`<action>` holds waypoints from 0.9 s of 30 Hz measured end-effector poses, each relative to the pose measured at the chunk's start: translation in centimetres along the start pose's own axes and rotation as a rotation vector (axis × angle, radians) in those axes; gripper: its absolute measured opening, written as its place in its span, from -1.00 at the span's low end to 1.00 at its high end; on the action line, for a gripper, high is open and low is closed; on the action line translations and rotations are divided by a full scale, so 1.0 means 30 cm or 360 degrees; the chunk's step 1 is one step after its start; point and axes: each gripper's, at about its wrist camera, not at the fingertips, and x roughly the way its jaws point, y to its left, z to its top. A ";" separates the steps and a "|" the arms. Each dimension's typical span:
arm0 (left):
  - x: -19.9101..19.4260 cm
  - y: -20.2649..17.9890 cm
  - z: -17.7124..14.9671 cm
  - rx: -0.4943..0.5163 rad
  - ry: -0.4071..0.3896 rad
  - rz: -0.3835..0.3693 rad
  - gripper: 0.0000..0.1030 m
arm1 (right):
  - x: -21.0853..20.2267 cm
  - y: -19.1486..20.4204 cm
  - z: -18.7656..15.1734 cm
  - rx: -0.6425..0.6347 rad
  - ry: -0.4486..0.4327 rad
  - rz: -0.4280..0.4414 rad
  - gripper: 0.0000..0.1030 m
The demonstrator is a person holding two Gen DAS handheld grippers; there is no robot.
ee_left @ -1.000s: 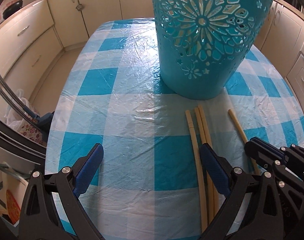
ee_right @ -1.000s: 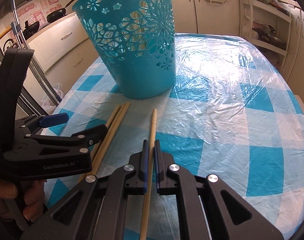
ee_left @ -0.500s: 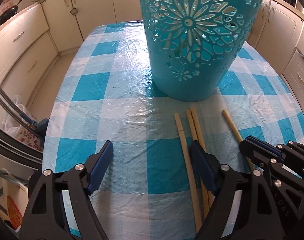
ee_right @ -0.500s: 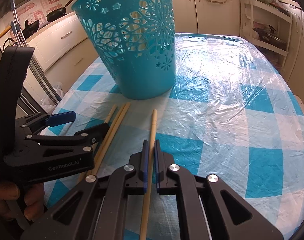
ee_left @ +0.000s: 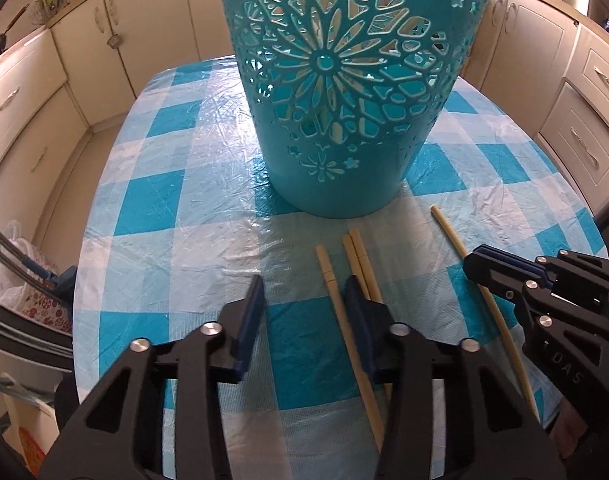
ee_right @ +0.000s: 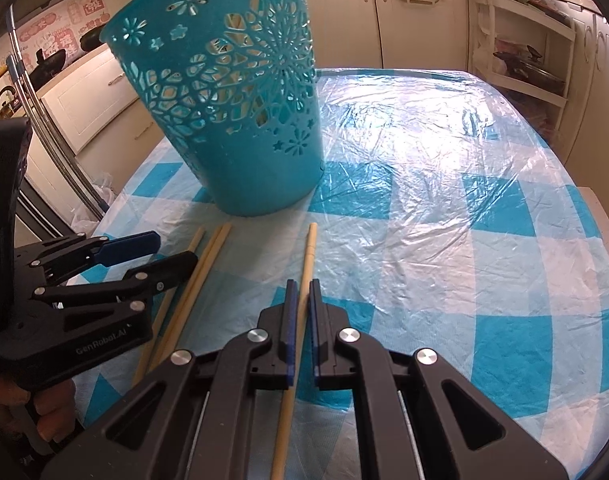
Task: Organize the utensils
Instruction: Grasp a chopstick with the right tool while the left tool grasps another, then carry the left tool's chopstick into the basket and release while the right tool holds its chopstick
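Left gripper [ee_left: 304,300] closing around chopstick [ee_left: 332,284], hand [ee_right: 44,412] (right view only)

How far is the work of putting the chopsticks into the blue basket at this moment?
Early to middle. Pale sticks show through the basket's cut-outs, so some may be stowed. The right gripper is shut on one chopstick near the tablecloth. The left gripper is closing around the leftmost chopstick of three. Four chopsticks remain outside.

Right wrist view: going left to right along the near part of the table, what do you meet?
Left gripper → single chopstick → pair of chopsticks → chopstick clamped in the right gripper → bare checked tablecloth.
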 end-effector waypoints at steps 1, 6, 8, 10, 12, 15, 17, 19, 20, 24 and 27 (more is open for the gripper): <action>0.002 0.007 0.006 0.0001 0.0008 -0.0019 -0.56 | -0.001 -0.007 -0.002 0.0017 -0.0006 0.0016 -0.87; 0.009 0.053 0.019 -0.0039 0.0055 -0.0113 -0.84 | -0.001 -0.035 0.002 0.0087 -0.0008 0.0086 -0.87; 0.013 0.051 0.024 -0.0014 0.0070 -0.0106 -0.85 | -0.001 -0.034 0.001 0.0099 -0.0008 0.0096 -0.87; 0.012 0.043 0.028 0.0005 0.0093 -0.0090 -0.85 | 0.000 -0.031 0.001 0.0103 -0.0009 0.0097 -0.87; 0.017 0.037 0.035 0.0018 0.0101 -0.0076 -0.85 | 0.000 -0.031 0.001 0.0109 -0.0011 0.0103 -0.87; 0.016 0.030 0.036 0.0031 0.0104 -0.0063 -0.90 | 0.000 -0.037 0.001 0.0128 -0.0014 0.0123 -0.87; 0.004 0.037 0.032 0.0008 0.0103 -0.0074 -0.90 | 0.000 -0.039 0.001 0.0129 -0.0013 0.0125 -0.87; -0.025 0.044 0.028 -0.0006 0.0082 -0.0083 -0.90 | 0.000 -0.038 0.001 0.0116 -0.0012 0.0114 -0.87; -0.041 0.049 0.027 -0.0014 0.0069 -0.0091 -0.90 | -0.001 -0.037 0.001 0.0098 -0.0008 0.0100 -0.87; -0.146 0.077 0.043 -0.0062 -0.0009 -0.0161 -0.90 | 0.013 0.012 0.021 -0.0072 0.0035 0.0005 -0.87; -0.239 0.104 0.068 -0.0104 -0.0099 -0.0235 -0.90 | 0.025 0.019 0.040 -0.0124 0.0071 -0.0007 -0.87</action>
